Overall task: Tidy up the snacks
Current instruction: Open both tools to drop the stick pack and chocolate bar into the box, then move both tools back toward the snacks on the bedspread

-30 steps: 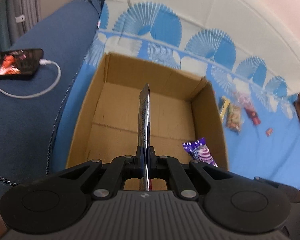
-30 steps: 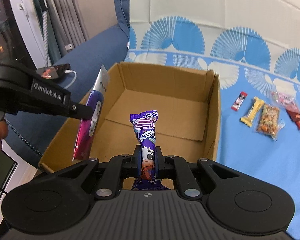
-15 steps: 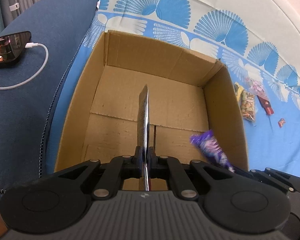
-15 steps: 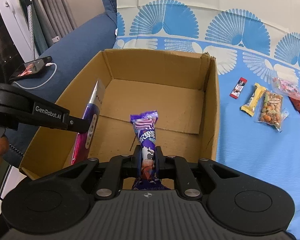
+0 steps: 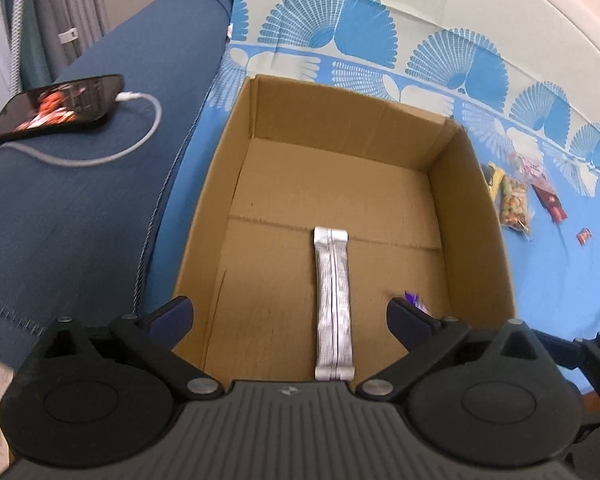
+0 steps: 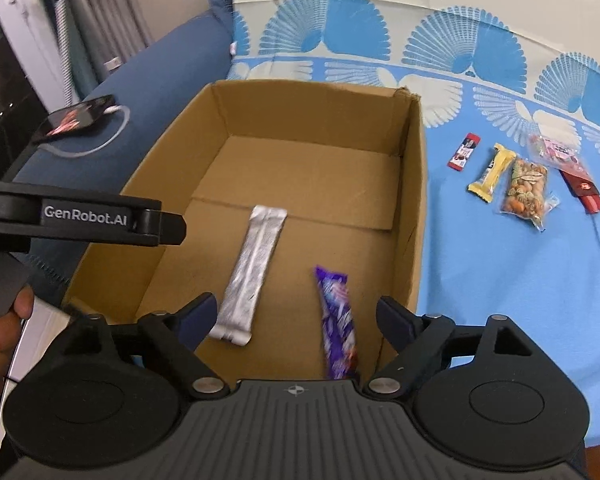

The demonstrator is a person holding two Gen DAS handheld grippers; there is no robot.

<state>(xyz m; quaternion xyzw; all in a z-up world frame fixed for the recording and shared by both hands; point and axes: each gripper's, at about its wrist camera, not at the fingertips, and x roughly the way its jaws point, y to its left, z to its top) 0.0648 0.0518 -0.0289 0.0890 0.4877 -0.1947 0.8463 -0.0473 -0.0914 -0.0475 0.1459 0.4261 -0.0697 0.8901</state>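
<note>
1. While both claws hang over the cardboard box (image 6: 414, 184), the left gripper (image 5: 290, 316) is spread wide, gripping nothing.
2. Inside the box, the silver packet (image 6: 252, 268) lies flat on the floor.
3. Equally spread and unloaded, the right gripper (image 6: 296, 316) is above the purple snack bar (image 6: 336, 320), which lies near the box's right wall.
4. Outside that wall, the loose snacks (image 6: 526, 188) lie on the blue cloth (image 6: 500, 280).
</note>
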